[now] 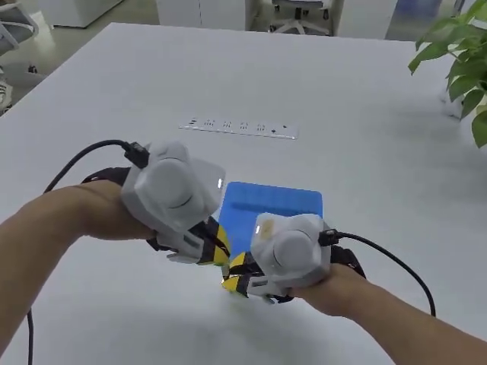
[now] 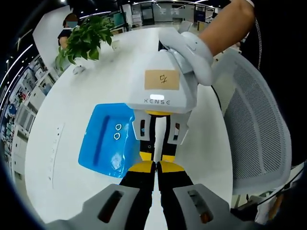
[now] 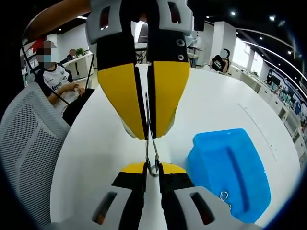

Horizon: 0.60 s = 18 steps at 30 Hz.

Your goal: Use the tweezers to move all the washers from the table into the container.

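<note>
**Transfer partly done**

On the wide white table (image 1: 342,84), the blue rectangular plastic container (image 1: 274,199) held two small metal ring washers (image 2: 118,127). The left gripper (image 2: 156,165) and right gripper (image 3: 152,166) each clamped the thin steel tweezers (image 3: 152,151). Another washer (image 3: 153,169) sat at their tip, near the container. Whether more remained was unclear.

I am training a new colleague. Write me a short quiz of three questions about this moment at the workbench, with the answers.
1. How many small metal washers lie in the blue plastic container, as seen in the left gripper view?
2. Which gripper clamps the thin metal tweezers between its yellow pads? A left, B right, C both.
3. True or false: a small metal ring sits at the tweezers' tip.
Key: 1 two; 2 A, the left gripper; 3 true.
</note>
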Each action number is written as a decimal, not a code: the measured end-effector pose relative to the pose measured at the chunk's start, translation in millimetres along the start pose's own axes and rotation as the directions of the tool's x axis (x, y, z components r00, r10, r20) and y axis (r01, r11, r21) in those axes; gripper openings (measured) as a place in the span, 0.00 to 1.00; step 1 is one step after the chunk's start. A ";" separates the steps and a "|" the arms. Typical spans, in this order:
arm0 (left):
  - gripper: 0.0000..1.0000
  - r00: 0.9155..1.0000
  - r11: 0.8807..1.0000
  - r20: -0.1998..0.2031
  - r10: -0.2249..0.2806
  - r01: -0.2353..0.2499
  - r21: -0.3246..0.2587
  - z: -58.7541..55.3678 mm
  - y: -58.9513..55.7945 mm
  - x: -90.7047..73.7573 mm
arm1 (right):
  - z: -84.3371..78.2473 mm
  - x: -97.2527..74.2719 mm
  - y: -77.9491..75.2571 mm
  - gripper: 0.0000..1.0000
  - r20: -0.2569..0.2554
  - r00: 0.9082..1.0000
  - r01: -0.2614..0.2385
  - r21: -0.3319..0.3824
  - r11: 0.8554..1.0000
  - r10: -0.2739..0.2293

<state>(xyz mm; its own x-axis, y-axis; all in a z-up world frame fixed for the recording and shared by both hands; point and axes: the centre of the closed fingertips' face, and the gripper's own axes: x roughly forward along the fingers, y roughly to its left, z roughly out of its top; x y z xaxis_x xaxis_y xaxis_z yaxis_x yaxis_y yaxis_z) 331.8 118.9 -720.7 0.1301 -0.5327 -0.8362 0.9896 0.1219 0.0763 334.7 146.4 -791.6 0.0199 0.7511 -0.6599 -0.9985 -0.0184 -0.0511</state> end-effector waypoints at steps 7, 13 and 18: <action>0.06 1.000 1.000 0.012 -0.001 0.001 -0.014 -1.5 1.7 -1.5 | -2.4 1.4 0.5 0.12 -0.007 1.000 -0.004 -0.002 1.000 0.004; 0.06 1.000 1.000 0.022 0.003 -0.003 -0.021 0.6 2.2 -4.0 | 0.3 -0.5 0.1 0.12 -0.002 1.000 0.000 -0.009 1.000 0.000; 0.06 1.000 1.000 0.012 -0.011 0.011 -0.021 -1.2 -1.5 -2.3 | -1.3 0.8 4.4 0.12 -0.007 1.000 -0.006 -0.013 1.000 0.006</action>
<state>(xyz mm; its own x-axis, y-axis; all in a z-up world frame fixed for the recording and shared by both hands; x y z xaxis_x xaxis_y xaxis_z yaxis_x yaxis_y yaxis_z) 330.0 121.0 -719.5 0.1199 -0.5445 -0.8302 0.9895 0.1333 0.0555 330.4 146.0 -793.3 0.0146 0.7461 -0.6657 -0.9979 -0.0316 -0.0573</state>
